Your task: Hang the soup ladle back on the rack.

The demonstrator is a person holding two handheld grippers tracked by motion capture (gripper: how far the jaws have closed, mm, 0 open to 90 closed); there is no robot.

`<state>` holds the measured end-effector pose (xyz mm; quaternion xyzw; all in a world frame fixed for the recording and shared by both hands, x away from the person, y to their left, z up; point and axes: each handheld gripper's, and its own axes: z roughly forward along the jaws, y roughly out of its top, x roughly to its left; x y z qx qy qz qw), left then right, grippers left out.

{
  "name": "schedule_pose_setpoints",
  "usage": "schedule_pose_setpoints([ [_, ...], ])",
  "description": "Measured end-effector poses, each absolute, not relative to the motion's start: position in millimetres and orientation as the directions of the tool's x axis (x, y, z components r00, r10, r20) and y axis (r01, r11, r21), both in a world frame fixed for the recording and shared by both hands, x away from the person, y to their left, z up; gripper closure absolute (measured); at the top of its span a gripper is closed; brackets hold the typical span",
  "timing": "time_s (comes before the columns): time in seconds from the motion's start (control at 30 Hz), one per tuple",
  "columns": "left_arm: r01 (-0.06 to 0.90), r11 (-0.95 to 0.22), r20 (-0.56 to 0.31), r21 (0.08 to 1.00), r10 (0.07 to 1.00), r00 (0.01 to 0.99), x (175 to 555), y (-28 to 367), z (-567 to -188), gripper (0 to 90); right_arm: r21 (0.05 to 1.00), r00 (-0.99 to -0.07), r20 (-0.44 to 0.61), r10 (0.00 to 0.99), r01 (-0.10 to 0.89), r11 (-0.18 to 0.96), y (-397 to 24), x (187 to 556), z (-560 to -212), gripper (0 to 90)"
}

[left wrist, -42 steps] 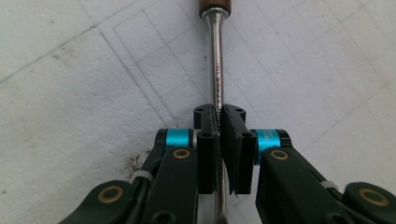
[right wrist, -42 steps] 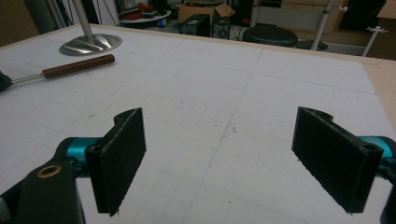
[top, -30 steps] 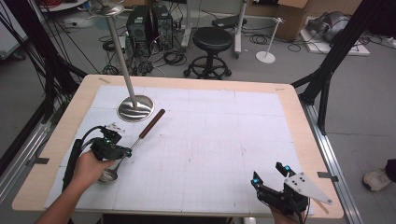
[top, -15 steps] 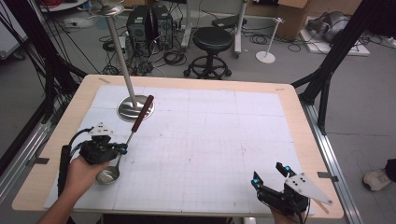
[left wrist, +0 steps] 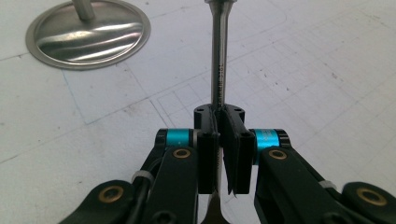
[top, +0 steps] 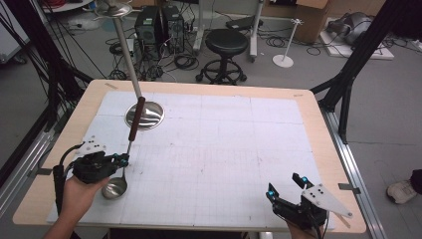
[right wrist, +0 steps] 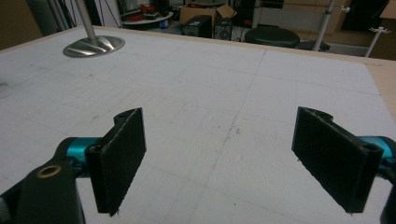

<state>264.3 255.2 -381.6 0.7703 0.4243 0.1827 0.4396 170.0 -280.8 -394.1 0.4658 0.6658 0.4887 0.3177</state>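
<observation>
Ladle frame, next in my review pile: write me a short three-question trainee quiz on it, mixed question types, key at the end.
1. True or false: the left gripper is shut on the thin metal shaft of the ladle.
2. Multiple choice: the right gripper is A) clamped on the ladle, B) open with nothing between its jaws, C) resting on the round stand base.
3. Fill in: in the high view, the ladle's dark handle points toward the ____ edge of the table.

Key: 1 true; 2 B; 3 far.
</observation>
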Motion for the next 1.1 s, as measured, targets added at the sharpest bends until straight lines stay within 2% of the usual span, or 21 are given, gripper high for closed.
schedule_pose_setpoints([
  [0.2, 0.444, -0.209, -0.105, 0.871, 0.804, 0.585, 251.0, 260.8, -375.2, 84.2, 0.949, -0.389, 0.052, 0.92, 0.307, 0.076, -278.6, 171.6, -393.7, 16.2],
  [0.43, 0.385, -0.186, -0.105, 0.904, 0.776, 0.622, 233.9, 255.9, -367.4, 84.1, 0.961, -0.497, 0.097, 0.862, 0.273, 0.049, -264.2, 179.0, -384.9, 16.2],
  [0.6, 0.334, -0.184, -0.089, 0.924, 0.747, 0.659, 218.7, 242.3, -362.0, 84.1, 0.967, -0.629, 0.155, 0.762, 0.256, 0.015, -235.6, 194.0, -368.9, 16.4],
  [0.7, 0.317, -0.189, -0.075, 0.929, 0.745, 0.663, 214.3, 235.9, -360.7, 84.1, 0.97, -0.671, 0.153, 0.725, 0.243, 0.02, -222.0, 199.4, -362.7, 16.7],
  [0.77, 0.307, -0.188, -0.07, 0.933, 0.742, 0.667, 211.2, 229.4, -359.6, 84.1, 0.971, -0.725, 0.159, 0.67, 0.237, 0.025, -198.3, 209.4, -352.5, 16.8],
  [0.87, 0.296, -0.198, -0.059, 0.934, 0.734, 0.677, 207.8, 217.8, -359.3, 84.1, 0.974, -0.765, 0.16, 0.624, 0.223, 0.024, -174.7, 220.9, -342.4, 22.4],
  [1.1, 0.279, -0.211, -0.045, 0.937, 0.719, 0.694, 206.3, 206.2, -358.7, 84.1, 0.981, -0.819, 0.128, 0.559, 0.188, 0.051, -129.9, 243.5, -320.6, 25.6],
])
